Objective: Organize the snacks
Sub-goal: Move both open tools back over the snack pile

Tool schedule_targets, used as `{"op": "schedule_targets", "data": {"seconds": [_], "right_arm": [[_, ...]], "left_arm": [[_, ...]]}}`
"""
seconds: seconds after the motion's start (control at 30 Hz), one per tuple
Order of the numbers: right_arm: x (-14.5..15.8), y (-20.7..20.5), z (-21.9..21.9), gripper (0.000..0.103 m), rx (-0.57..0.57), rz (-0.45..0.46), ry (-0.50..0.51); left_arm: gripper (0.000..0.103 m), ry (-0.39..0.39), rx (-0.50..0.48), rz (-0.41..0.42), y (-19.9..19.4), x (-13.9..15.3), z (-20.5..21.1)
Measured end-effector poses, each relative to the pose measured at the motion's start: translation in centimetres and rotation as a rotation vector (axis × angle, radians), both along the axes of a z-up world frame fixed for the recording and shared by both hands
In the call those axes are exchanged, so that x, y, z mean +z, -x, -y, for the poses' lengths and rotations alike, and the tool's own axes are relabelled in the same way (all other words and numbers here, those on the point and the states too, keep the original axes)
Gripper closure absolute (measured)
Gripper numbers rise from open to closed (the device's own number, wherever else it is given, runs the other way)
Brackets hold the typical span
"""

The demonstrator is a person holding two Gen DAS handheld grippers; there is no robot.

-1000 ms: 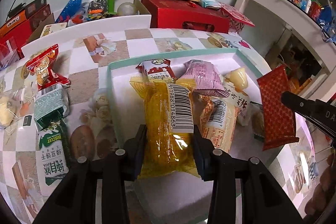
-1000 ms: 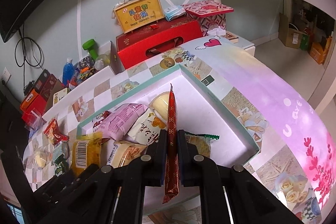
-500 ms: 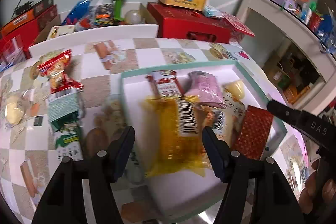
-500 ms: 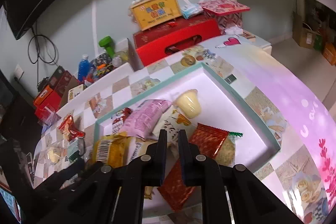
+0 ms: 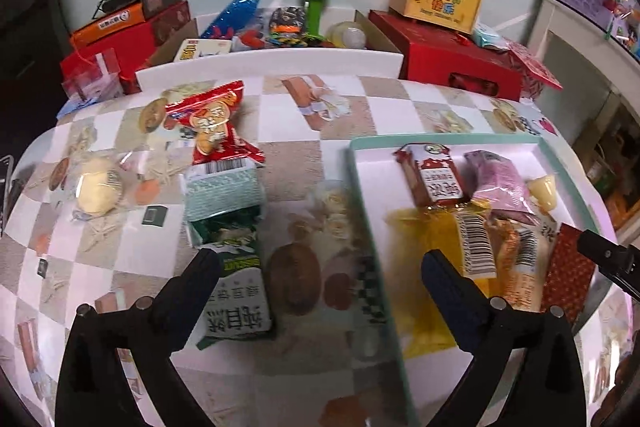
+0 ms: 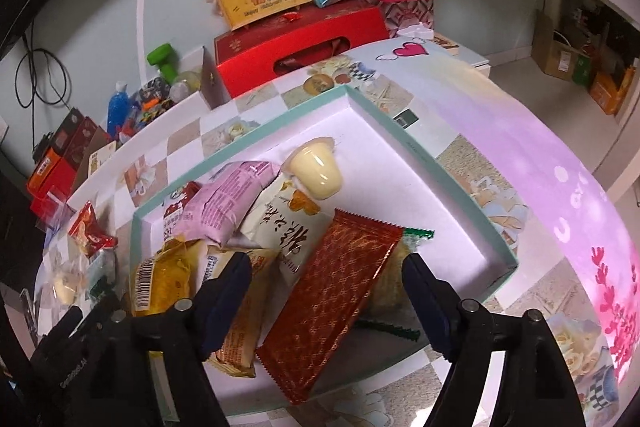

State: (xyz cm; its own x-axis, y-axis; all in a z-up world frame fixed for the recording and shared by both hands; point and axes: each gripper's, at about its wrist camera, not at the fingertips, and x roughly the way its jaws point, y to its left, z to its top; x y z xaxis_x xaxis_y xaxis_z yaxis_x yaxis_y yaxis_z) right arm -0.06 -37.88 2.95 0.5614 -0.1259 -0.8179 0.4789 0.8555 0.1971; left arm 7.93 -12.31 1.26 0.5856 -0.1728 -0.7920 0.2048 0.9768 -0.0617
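Left wrist view looks down on a checked, flower-printed desk point(image 5: 304, 155) where loose snacks lie beside a shallow white tray with a mint-green rim point(image 5: 362, 211). Nearest the left gripper point(image 5: 320, 263) is a green-and-white foil biscuit packet point(image 5: 234, 283), lying flat on the desk just left of the tray; the gripper's left finger overlaps its edge in the picture, though I cannot tell if they touch. Its jaws are opening, with nothing clamped between them. The packet looks light, crinkly and crushable, so I judge a gentle pinch across its narrow width, near the middle, would serve best; foil may slip if taken by a corner. Beyond it lie a pale mint packet point(image 5: 222, 193), a red crimped snack bag point(image 5: 214, 125) and a clear-wrapped yellow cake point(image 5: 98, 189).

Right wrist view shows the right gripper point(image 6: 326, 267) angled steeply down over the tray, jaws opening. A flat red-and-gold patterned sachet point(image 6: 336, 299) lies between them, released and resting on the other packets in the tray. It seems thin, stiff-edged and light. A yellow jelly cup point(image 6: 316, 169) sits farther back.
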Motion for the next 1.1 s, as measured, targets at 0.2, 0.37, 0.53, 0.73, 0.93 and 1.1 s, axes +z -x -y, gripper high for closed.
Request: {"op": "schedule_targets", "data": {"seconds": [0.2, 0.37, 0.53, 0.73, 0.93, 1.1], "right_arm": [[-0.1, -0.3, -0.6, 0.000, 0.016, -0.005, 0.031], [-0.5, -0.7, -1.1, 0.000, 0.033, -0.017, 0.045], [-0.4, -0.9, -1.9, 0.000, 0.056, -0.017, 0.069], [-0.3, -1.5, -3.2, 0.000, 0.088, -0.030, 0.103], [1.7, -1.4, -4.8, 0.000, 0.079, 0.054, 0.152], [2.4, -2.2, -6.4, 0.000, 0.107, 0.101, 0.115]], "left_arm": [[0.002, -0.007, 0.017, 0.012, 0.1, 0.1, -0.4], [0.002, -0.018, 0.026, 0.018, 0.0, 0.3, -0.7], [0.002, -0.021, 0.034, 0.016, 0.0, 0.2, -1.2], [0.002, -0.006, 0.043, 0.026, 0.1, 0.6, -1.9], [0.002, 0.027, 0.109, 0.056, 0.0, 1.7, -4.7], [0.002, 0.026, 0.173, 0.069, -0.2, 2.3, -7.6]]}}
